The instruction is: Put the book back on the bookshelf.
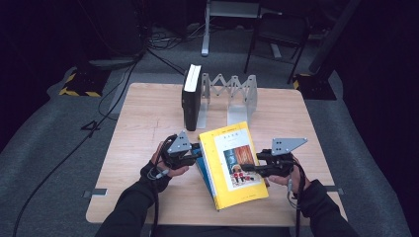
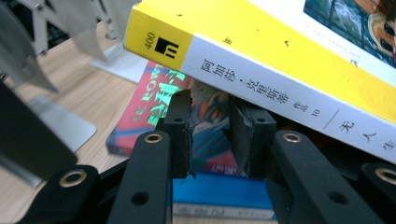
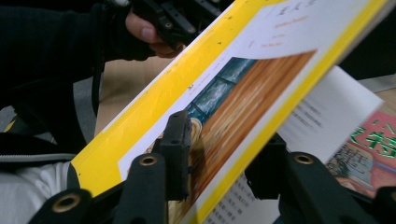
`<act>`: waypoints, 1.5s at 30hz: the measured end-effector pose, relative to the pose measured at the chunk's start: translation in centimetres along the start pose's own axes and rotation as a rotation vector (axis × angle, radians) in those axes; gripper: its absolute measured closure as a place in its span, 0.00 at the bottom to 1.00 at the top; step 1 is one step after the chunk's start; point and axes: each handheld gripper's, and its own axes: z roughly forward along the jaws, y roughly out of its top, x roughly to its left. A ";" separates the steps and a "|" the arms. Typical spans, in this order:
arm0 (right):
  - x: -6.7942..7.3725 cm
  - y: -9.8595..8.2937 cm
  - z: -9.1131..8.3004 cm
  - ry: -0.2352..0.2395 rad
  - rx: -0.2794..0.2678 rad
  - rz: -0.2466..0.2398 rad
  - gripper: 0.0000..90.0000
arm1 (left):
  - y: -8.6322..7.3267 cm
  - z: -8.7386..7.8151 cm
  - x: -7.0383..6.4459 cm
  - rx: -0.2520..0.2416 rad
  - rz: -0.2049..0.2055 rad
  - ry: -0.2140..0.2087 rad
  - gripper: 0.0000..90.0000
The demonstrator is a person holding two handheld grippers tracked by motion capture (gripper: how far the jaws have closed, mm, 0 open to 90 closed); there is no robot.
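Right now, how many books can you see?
3. A black book stands upright in the metal rack at the table's far side. A yellow book is clamped in the right gripper. A colourful book lies underneath it. More could hide beneath.

Glossy yellow book (image 1: 232,165) — wood-grain table (image 1: 143,113).

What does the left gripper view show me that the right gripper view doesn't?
Left gripper view: the yellow book's printed spine, a blue book at the bottom of the stack, and the metal book stand. Right gripper view: the yellow book's front picture and the right gripper astride its edge. Both: the yellow book, lifted off a red-covered book.
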 end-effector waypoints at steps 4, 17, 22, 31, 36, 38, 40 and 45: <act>-0.8 0.1 0.5 -0.014 0.009 0.035 0.69 | 0.9 1.1 -0.4 0.010 0.024 -0.009 0.78; -1.1 2.6 -1.2 -0.111 -0.027 0.056 0.91 | 4.2 0.9 0.2 -0.038 0.049 -0.007 0.97; -0.9 4.5 -1.6 -0.187 -0.050 0.016 0.94 | 6.1 -0.1 0.8 -0.060 0.069 0.033 0.98; -0.6 5.4 -1.1 -0.313 -0.110 -0.084 0.95 | 8.3 -0.9 1.9 -0.073 0.110 0.094 0.99; 0.4 4.1 -0.8 -0.342 -0.139 -0.150 0.95 | 8.1 -1.0 1.4 -0.094 0.107 0.098 0.97; 0.9 3.7 -0.9 -0.352 -0.153 -0.164 0.95 | 8.0 -1.1 1.1 -0.109 0.101 0.100 0.93; 1.4 3.3 -1.0 -0.358 -0.166 -0.177 0.95 | 8.0 -1.2 0.8 -0.115 0.107 0.109 0.91; 2.0 2.7 -1.4 -0.352 -0.180 -0.191 0.95 | 7.5 -1.2 -0.3 -0.108 0.099 0.128 0.80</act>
